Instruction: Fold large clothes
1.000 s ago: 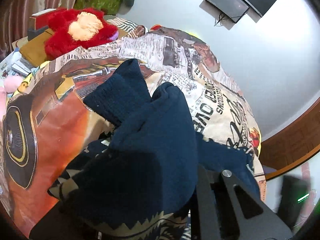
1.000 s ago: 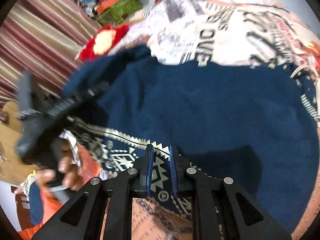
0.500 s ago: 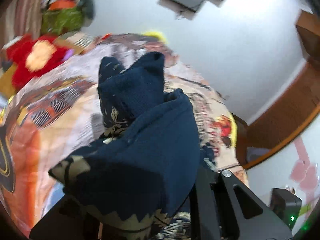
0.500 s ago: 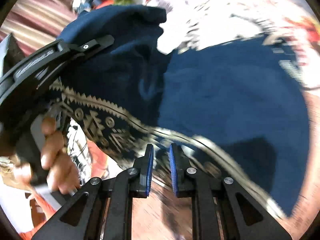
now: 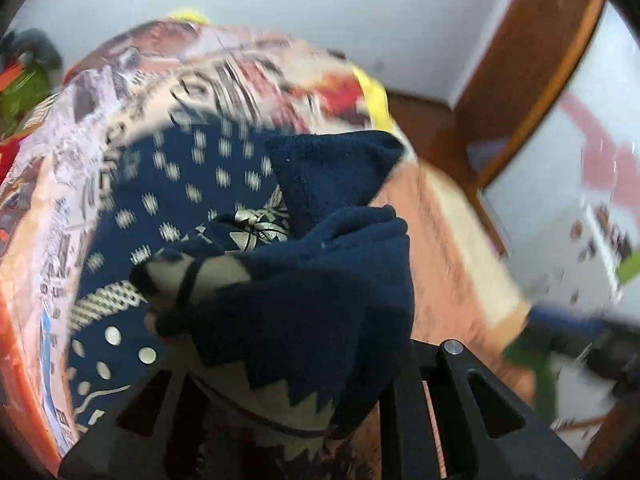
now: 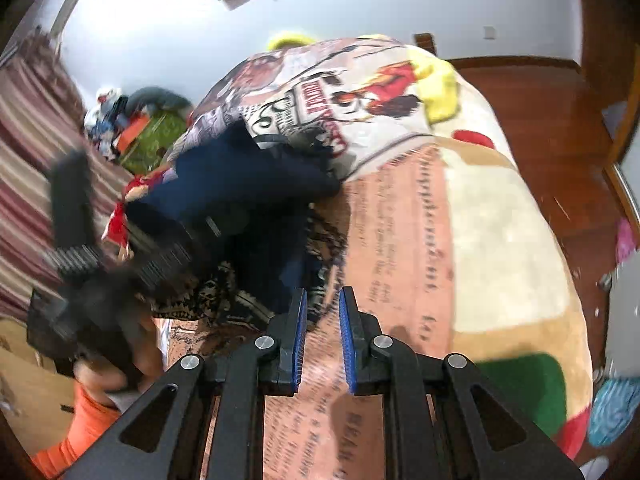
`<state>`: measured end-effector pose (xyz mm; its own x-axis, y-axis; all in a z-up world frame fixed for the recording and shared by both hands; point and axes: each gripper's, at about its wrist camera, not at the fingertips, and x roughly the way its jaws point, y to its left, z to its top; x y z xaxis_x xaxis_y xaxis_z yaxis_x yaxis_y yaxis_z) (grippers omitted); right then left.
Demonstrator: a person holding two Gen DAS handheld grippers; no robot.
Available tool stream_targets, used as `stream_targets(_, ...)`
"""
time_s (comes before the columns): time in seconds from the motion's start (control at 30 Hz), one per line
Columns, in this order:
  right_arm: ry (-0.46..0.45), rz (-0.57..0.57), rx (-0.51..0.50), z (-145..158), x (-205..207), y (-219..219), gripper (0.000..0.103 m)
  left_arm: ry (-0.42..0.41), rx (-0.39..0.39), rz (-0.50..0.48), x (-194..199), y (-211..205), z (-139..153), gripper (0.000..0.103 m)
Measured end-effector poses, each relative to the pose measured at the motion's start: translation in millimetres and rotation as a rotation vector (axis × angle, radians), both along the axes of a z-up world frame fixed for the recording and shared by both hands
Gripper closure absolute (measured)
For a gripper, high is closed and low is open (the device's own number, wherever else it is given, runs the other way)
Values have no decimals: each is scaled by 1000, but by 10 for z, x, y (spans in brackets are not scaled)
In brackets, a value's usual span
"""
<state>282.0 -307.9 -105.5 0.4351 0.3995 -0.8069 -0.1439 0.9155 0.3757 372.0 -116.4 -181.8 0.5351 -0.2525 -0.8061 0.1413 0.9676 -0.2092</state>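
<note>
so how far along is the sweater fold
Early to midway, by the look of it. Done: little; the navy sweater is still bunched, no flat fold showing. In hand: the left hand-held gripper carries a bundled part of it over the patterned body on the printed blanket. The right hand-held gripper is open with nothing between its fingers. Left: laying the part down, smoothing and the remaining folds.
</note>
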Motion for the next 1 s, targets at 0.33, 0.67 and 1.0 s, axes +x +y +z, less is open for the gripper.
stream_targets(0.33,-10,18,3,-18,-14,-52,91,20,-52,-161,-449,46,297,38)
stream_targets(0.67,-164,125,-27,412,116,461,91,-224,13,-16,-841,803,945,20)
stream_targets(1.0,-117,252,-21,200,260,1204,91,14,79,11,-583,1066,55,20)
